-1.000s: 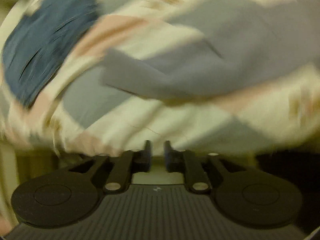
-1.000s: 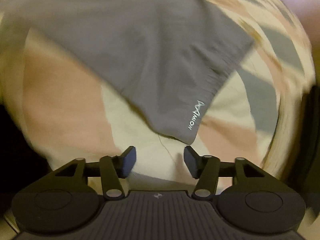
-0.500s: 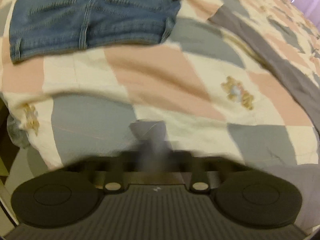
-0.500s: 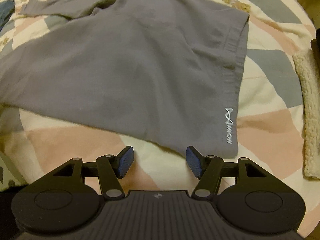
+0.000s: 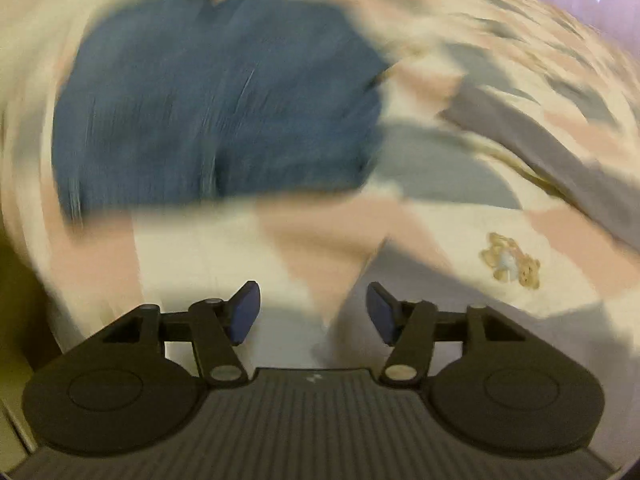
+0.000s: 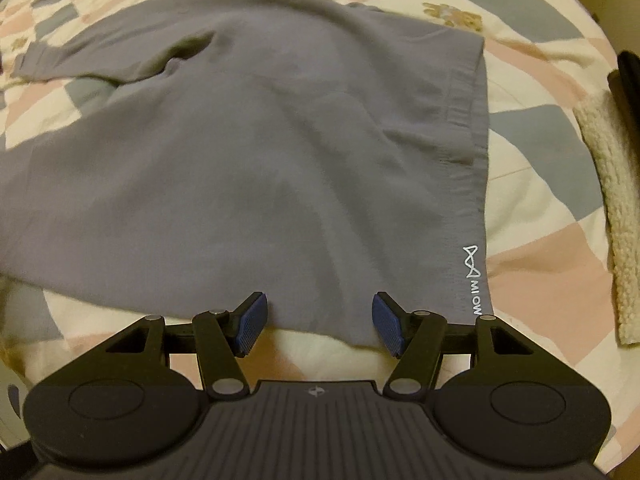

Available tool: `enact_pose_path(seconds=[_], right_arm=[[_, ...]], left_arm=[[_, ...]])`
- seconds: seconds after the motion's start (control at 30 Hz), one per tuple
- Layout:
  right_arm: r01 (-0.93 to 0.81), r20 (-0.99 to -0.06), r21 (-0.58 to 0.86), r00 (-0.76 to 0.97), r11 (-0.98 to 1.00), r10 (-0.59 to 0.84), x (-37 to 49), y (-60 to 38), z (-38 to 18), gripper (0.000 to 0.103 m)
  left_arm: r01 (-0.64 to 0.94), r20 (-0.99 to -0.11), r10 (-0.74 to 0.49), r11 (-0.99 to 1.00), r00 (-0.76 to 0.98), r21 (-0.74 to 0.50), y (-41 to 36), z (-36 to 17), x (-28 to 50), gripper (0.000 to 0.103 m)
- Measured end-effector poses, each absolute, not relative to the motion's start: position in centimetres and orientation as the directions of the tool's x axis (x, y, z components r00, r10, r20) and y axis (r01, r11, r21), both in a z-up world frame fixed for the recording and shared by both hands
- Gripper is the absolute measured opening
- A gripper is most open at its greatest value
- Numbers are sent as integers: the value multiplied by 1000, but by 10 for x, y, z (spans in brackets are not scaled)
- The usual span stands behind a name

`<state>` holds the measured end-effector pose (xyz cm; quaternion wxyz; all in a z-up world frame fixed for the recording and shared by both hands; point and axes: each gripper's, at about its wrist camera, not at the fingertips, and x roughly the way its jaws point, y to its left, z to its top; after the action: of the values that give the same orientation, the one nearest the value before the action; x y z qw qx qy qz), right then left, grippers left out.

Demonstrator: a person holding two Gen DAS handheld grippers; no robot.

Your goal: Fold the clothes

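Patchwork quilt under warm dim light

dim, warm yellowish indoor light in both views. the left wrist view is heavily motion-blurred: the blue denim at 11 o'clock and the patchwork quilt smear in arcs, worst toward the rim. the right wrist view is mostly sharp, the grey garment softly shaded in its folds. fisheye bending and dark vignette corners mark both.
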<state>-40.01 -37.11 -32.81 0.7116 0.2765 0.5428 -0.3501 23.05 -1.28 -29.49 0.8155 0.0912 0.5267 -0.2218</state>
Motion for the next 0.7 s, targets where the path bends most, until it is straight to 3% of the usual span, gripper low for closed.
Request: enact_pose_path(seconds=[0.07, 0.27, 0.33, 0.37, 0.4, 0.6, 0.7], right_arm=[[808, -967, 11, 158, 589, -199, -403, -369, -330, 64], [880, -966, 43, 158, 473, -207, -417, -370, -337, 65], [902, -963, 59, 165, 427, -214, -422, -371, -337, 65], [917, -959, 83, 180, 391, -218, -429, -373, -336, 65], [929, -955, 109, 196, 353, -223, -436, -375, -334, 65], [955, -913, 294, 296, 50, -282, -491, -386, -327, 65], [895, -877, 414, 344, -165, -336, -529, -388, -335, 65]], left_arm=[[305, -900, -348, 915, 263, -265, 14, -310, 231, 34], [38, -840, -503, 861, 203, -506, 36, -344, 220, 37], [35, -850, -485, 872, 205, -489, 23, -355, 220, 31], [51, -856, -468, 882, 219, -469, 19, -356, 219, 10], [70, -861, -451, 891, 236, -448, 16, -356, 219, 2], [316, -827, -364, 918, 428, -240, 13, -304, 197, 2], [358, -857, -297, 923, 422, -144, 14, -309, 196, 3]])
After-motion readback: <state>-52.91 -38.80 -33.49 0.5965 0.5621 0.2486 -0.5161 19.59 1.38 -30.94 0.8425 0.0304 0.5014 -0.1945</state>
